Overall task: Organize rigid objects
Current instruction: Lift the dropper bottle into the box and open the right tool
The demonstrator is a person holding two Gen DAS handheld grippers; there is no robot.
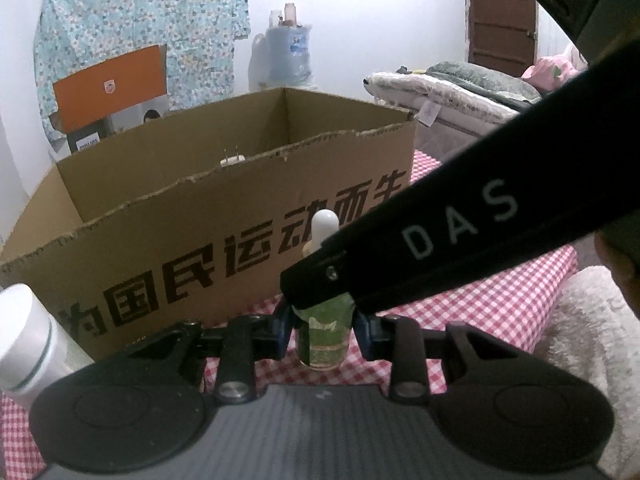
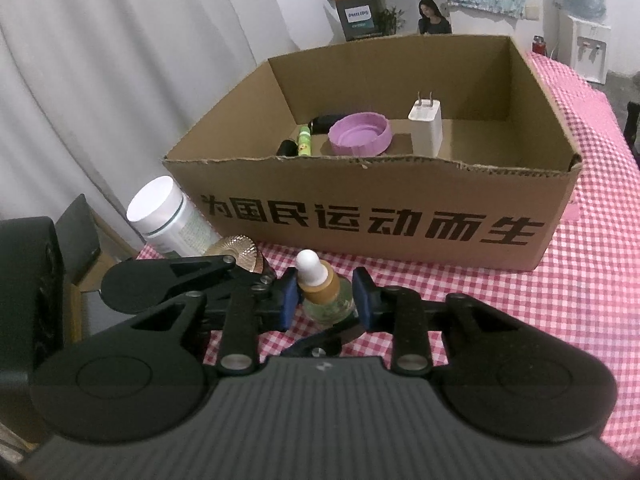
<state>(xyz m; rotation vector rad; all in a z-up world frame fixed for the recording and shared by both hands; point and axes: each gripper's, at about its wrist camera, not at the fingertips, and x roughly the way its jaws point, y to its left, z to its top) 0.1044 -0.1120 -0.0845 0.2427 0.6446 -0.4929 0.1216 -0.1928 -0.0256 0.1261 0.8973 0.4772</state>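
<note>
The left hand-held gripper has its blue pads either side of the dropper bottle, close against the green glass body — whether they press on it I cannot tell. The right hand-held gripper brackets the same dropper bottle from a different side, its pads just beside the bottle with thin gaps showing, so it is part open and not gripping. The bottle stands upright on the checked surface, just in front of the box.

Inside the box: a white charger standing prongs-up, a purple lid beside it, a small green tube, and two dark items I cannot identify.

Left of the box front stands a white jar — next to it, a gold ribbed cap.
</note>
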